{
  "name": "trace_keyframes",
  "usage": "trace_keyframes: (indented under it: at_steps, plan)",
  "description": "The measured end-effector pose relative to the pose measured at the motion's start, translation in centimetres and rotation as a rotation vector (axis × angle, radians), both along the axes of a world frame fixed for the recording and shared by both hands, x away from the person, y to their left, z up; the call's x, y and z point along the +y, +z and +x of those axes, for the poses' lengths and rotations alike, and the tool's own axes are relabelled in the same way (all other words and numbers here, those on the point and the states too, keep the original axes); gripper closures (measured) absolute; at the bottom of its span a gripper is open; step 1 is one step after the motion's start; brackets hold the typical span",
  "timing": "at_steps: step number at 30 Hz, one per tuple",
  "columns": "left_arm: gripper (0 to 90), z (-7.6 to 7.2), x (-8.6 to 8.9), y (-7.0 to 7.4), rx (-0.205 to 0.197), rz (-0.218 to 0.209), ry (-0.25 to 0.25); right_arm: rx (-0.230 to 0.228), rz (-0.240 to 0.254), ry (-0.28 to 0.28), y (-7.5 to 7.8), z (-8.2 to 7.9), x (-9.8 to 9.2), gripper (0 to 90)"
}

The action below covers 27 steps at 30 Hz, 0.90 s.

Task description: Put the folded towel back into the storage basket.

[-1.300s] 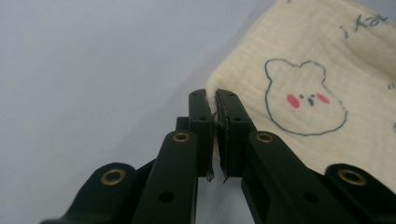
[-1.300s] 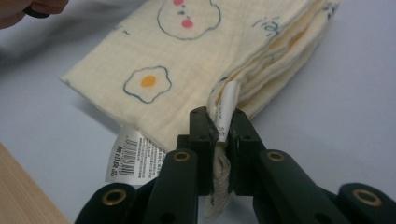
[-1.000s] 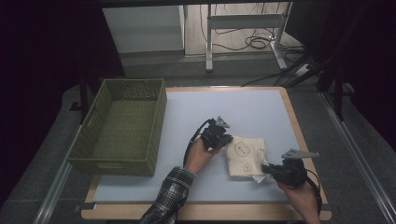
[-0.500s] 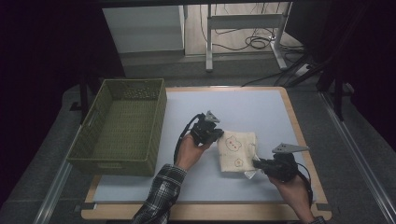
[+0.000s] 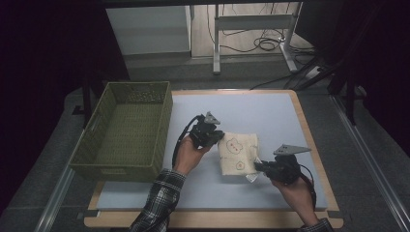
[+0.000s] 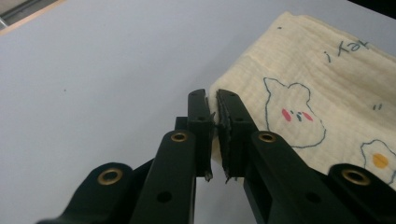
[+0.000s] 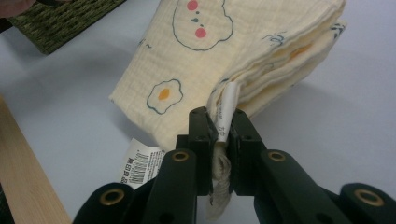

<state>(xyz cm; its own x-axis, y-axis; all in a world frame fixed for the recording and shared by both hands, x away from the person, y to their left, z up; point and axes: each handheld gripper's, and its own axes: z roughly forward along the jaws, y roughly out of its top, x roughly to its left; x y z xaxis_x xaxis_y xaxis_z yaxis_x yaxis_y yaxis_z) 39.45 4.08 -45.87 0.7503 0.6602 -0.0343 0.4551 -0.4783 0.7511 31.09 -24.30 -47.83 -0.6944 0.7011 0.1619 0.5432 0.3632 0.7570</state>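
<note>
Pale blue tabletop (image 5: 251, 104), folded cloth (image 5: 238, 153) between left tool (image 5: 216, 138) and right tool (image 5: 256, 167), both clamped on its corners

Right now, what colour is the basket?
Olive green basket, clearest in the high view.

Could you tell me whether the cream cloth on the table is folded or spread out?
Folded: the cloth shows several stacked layers along its edge in the right gripper view, forming a compact block.

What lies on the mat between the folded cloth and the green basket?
Nothing visible: bare mat separates the folded cloth from the green basket. Only the left gripper, shut on the cloth's near-basket edge, is there; the right gripper pinches the opposite corner.
</note>
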Motion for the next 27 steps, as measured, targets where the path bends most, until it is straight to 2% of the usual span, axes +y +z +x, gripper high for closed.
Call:
trace_keyframes:
  at_steps: [7,13,23,27]
  plan:
    - [84.0,-0.1,0.7,0.3,-0.006,0.009,0.011,-0.005,-0.004,0.01,0.1,0.3,0.7,81.5]
    - [83.8,-0.3,2.0,1.3,-0.021,0.023,0.028,-0.003,0.002,0.024,0.5,0.9,1.6,81.5]
    - [83.6,-0.7,3.9,2.6,-0.042,0.036,0.055,-0.014,-0.003,0.053,1.1,1.7,3.8,81.6]
    - [83.7,-0.9,5.4,3.7,-0.061,0.036,0.078,-0.023,-0.005,0.073,1.6,2.0,5.2,81.6]
